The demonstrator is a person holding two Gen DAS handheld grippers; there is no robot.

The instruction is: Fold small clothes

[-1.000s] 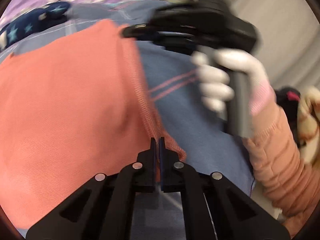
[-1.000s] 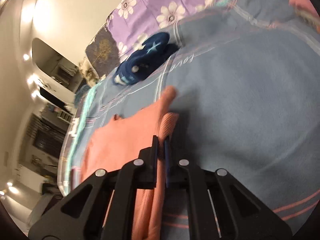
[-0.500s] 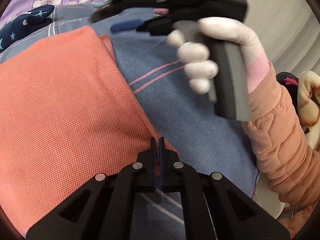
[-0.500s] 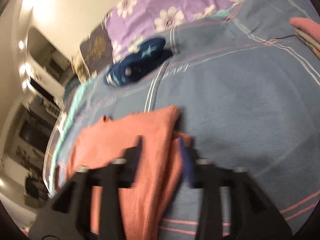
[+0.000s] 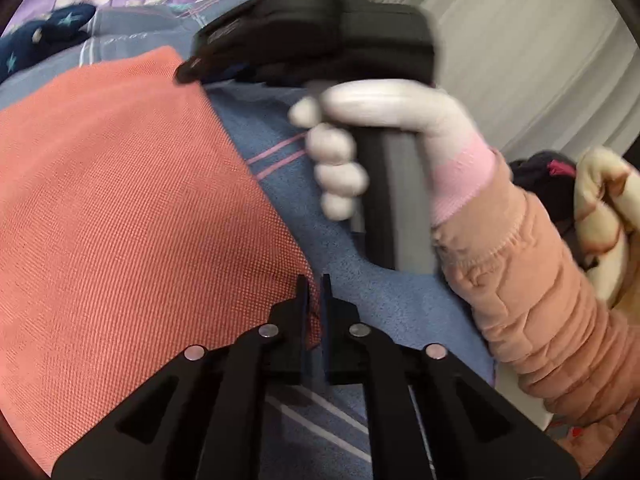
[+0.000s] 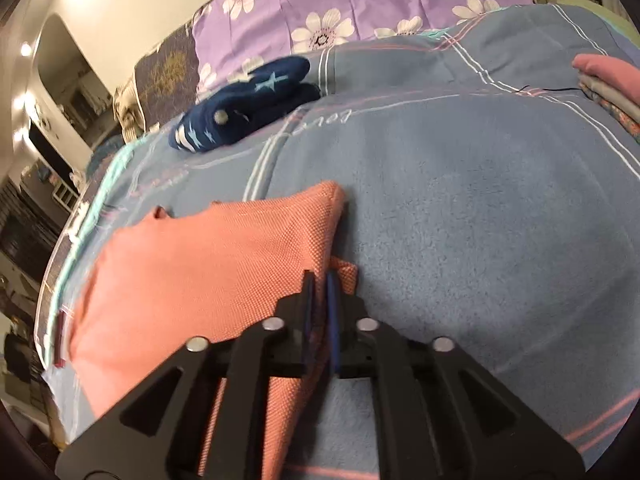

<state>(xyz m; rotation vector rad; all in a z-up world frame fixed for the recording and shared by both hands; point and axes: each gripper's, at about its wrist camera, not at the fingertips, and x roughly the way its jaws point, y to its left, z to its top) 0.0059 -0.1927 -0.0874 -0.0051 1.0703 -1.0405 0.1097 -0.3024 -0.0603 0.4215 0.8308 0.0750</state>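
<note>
A salmon-orange knit garment (image 5: 132, 208) lies spread on the blue bedspread (image 5: 400, 304); it also shows in the right wrist view (image 6: 208, 264). My left gripper (image 5: 315, 284) is shut on the garment's near edge. My right gripper (image 6: 320, 280) is shut on the garment's edge where a folded layer meets a small corner. The right gripper's body (image 5: 320, 40) and the gloved hand holding it show in the left wrist view, above the garment's far corner.
A navy star-patterned garment (image 6: 244, 108) lies bunched at the back by the purple flowered pillow (image 6: 360, 4). A stack of folded clothes (image 6: 608, 84) sits at the right edge of the bedspread (image 6: 480, 208). The person's padded sleeve (image 5: 540, 304) is close on the right.
The right gripper opened half a second ago and is shut on the garment's edge again. The garment now lies flatter on the bed. The left gripper kept its hold.
</note>
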